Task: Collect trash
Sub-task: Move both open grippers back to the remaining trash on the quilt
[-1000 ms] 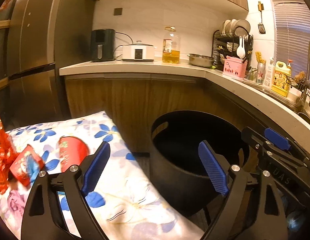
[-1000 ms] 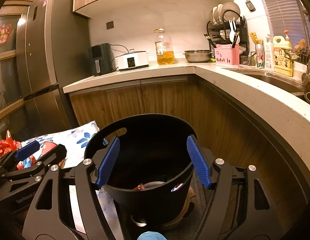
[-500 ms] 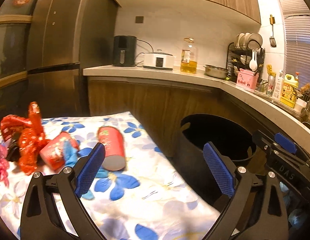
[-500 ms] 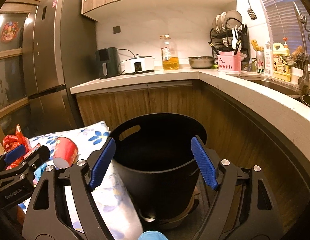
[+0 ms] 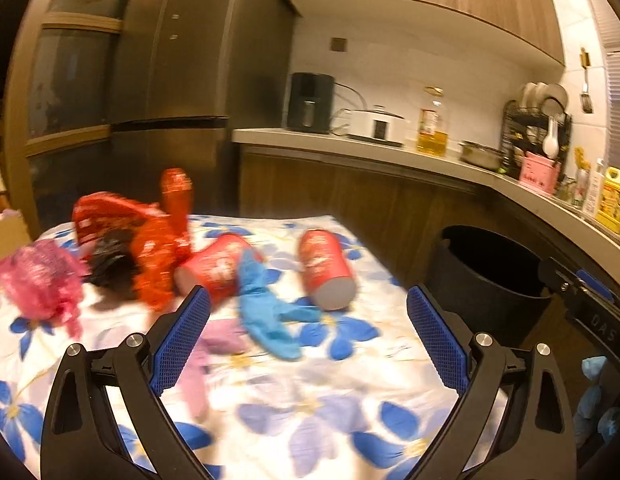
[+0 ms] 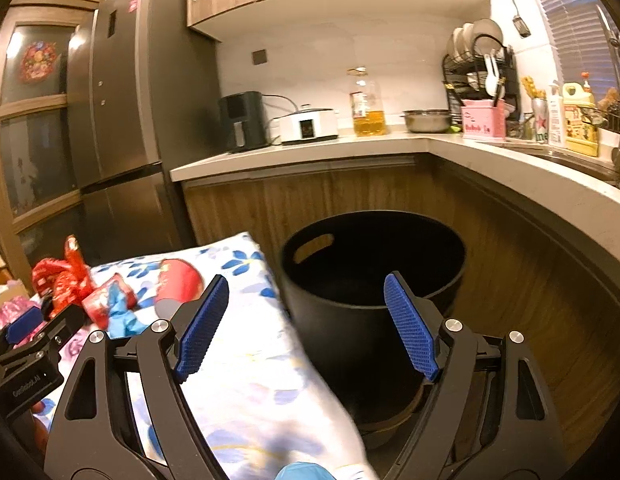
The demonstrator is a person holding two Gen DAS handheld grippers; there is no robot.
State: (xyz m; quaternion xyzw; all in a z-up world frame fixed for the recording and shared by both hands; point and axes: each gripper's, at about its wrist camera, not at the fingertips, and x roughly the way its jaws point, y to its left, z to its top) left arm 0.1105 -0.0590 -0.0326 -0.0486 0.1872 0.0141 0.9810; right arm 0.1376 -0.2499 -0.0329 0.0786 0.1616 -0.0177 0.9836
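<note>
Kitchen counters ring a flower-print cloth point(image 5: 310, 408) strewn with litter. Both the left gripper point(image 5: 308, 340) and right gripper point(image 6: 306, 328) gape empty, jaws just widened. Ahead of the left lie a blue glove point(image 5: 266, 312) and a red cup point(image 5: 325, 268) near the cloth's right edge; the black bin point(image 6: 373, 280) stands just beyond it. Reaching stage: next, close on one piece.

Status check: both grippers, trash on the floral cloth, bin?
Left gripper open, empty, jaws just opening. Right gripper likewise. Red paper cup, blue glove on floral cloth. Black bin unobstructed.
</note>
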